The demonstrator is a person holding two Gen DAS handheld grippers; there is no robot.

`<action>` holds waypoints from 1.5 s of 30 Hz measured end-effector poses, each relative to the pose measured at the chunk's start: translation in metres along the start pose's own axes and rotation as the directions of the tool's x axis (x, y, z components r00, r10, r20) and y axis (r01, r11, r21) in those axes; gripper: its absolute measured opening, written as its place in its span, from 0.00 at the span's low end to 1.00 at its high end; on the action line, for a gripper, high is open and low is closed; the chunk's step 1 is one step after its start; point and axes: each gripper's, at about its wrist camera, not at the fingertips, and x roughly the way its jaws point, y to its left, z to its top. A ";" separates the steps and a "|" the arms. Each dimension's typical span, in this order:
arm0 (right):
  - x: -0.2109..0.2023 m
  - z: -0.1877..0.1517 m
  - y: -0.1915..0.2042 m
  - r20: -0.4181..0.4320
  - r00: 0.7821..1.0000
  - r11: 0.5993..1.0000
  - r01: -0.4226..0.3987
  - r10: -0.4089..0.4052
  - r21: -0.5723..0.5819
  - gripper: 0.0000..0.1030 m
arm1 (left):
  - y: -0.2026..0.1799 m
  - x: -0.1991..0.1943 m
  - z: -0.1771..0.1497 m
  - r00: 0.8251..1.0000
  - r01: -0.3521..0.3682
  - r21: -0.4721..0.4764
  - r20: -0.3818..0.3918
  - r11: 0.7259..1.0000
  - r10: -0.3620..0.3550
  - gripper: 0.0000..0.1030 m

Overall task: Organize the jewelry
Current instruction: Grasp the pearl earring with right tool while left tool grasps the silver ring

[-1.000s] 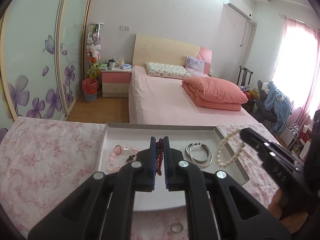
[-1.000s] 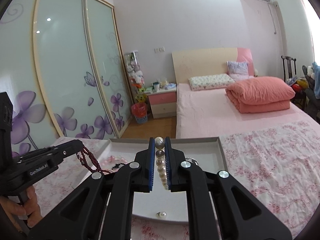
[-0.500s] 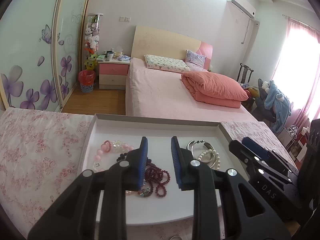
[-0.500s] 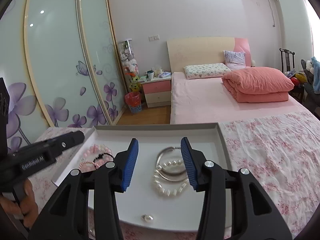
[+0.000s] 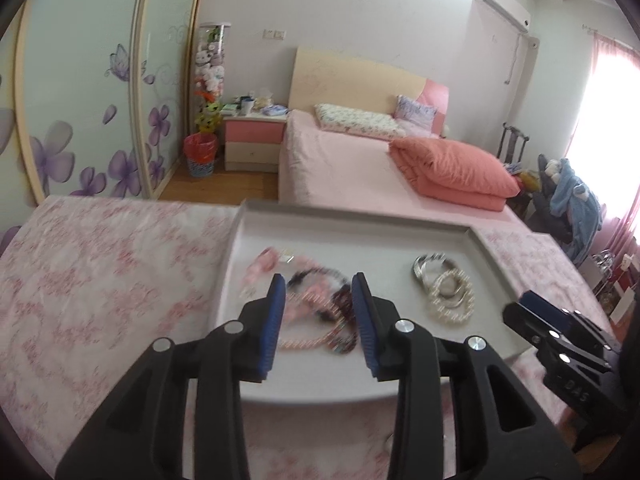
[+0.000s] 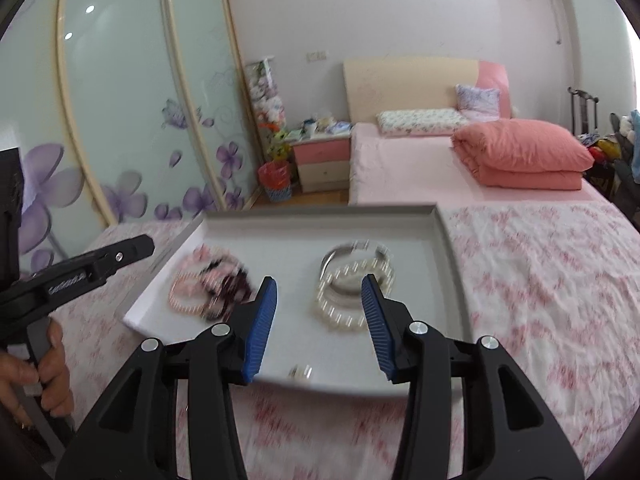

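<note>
A grey tray (image 5: 404, 236) (image 6: 416, 216) lies on the pink floral cloth. In it, a dark red bead bracelet (image 5: 340, 304) (image 6: 232, 284) lies among pink bead bracelets (image 5: 264, 264) (image 6: 184, 292) on the left. A white pearl bracelet (image 5: 450, 304) (image 6: 344, 300) lies on silver bangles (image 5: 428, 264) (image 6: 352, 252) on the right. My left gripper (image 5: 320, 292) is open and empty above the dark beads. My right gripper (image 6: 320, 296) is open and empty above the pearls. A single pearl earring (image 6: 302, 372) lies near the tray's front edge.
The floral cloth (image 5: 100, 272) (image 6: 540, 280) spreads on both sides of the tray. A small ring (image 5: 390, 440) lies on the cloth in front of the tray. Beyond are a pink bed (image 5: 360, 168), a nightstand (image 5: 252, 140) and wardrobe doors (image 6: 120, 100).
Both grippers opened and let go: the dark red bracelet and the pearl bracelet now lie in the tray. Both grippers have drawn back toward me with jaws wider.
</note>
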 end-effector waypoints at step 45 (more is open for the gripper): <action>0.002 -0.055 -0.018 -0.251 0.942 0.974 0.225 -0.225 -0.028 0.16 | -0.030 -0.022 -0.076 0.985 0.044 0.152 -0.172 0.987 -0.017 0.60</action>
